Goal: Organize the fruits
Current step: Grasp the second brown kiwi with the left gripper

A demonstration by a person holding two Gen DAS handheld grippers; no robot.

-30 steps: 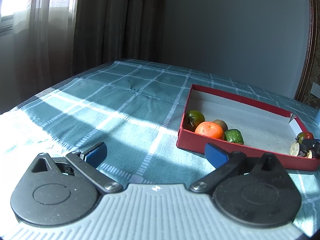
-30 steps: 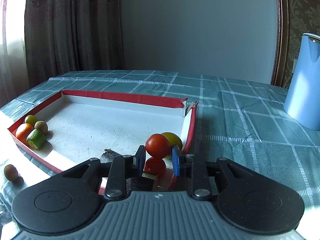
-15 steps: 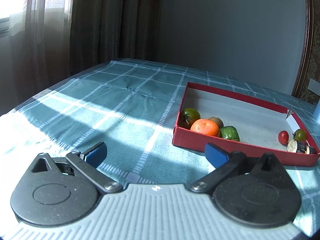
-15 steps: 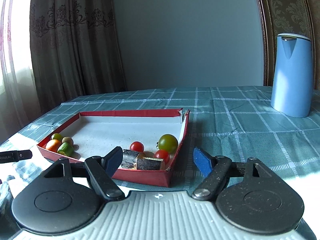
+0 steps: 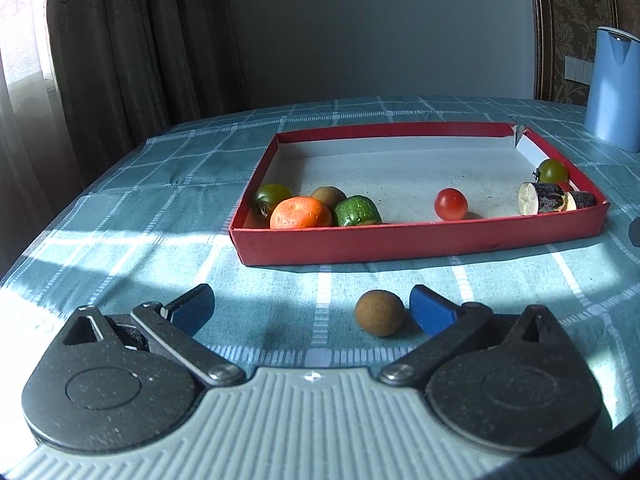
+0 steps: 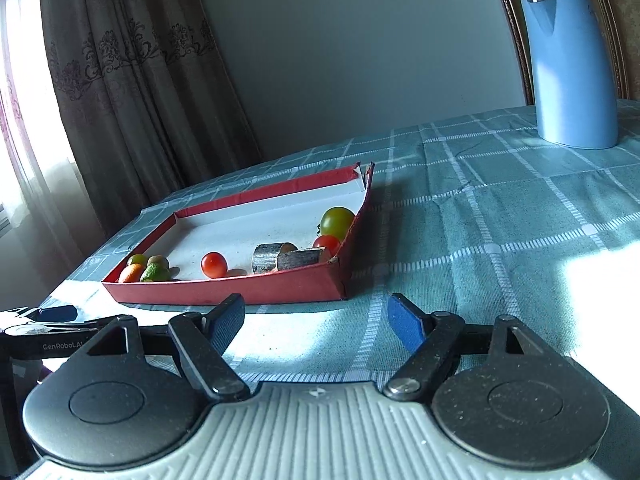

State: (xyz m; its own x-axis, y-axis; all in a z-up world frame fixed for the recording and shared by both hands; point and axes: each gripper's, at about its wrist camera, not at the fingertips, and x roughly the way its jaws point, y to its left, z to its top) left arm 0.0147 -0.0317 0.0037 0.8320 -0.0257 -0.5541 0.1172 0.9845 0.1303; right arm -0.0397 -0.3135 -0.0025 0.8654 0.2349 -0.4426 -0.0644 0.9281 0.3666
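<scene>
Fruits (image 5: 301,213) sit boxed on checked teal tablecloth (image 5: 160,184).

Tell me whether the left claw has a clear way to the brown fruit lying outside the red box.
Probably yes. The left claw is open, and the brown fruit lies on bare cloth between its fingers, close to the right one, with nothing in between.

I count one red box (image 5: 416,240) holding two red tomatoes (image 5: 451,203), two green tomatoes (image 5: 553,171), one orange (image 5: 301,213), one kiwi (image 5: 329,196), one green chunk (image 5: 357,211), two cane pieces (image 5: 540,198); one brown fruit (image 5: 379,313) outside; one blue jug (image 6: 570,68)
</scene>
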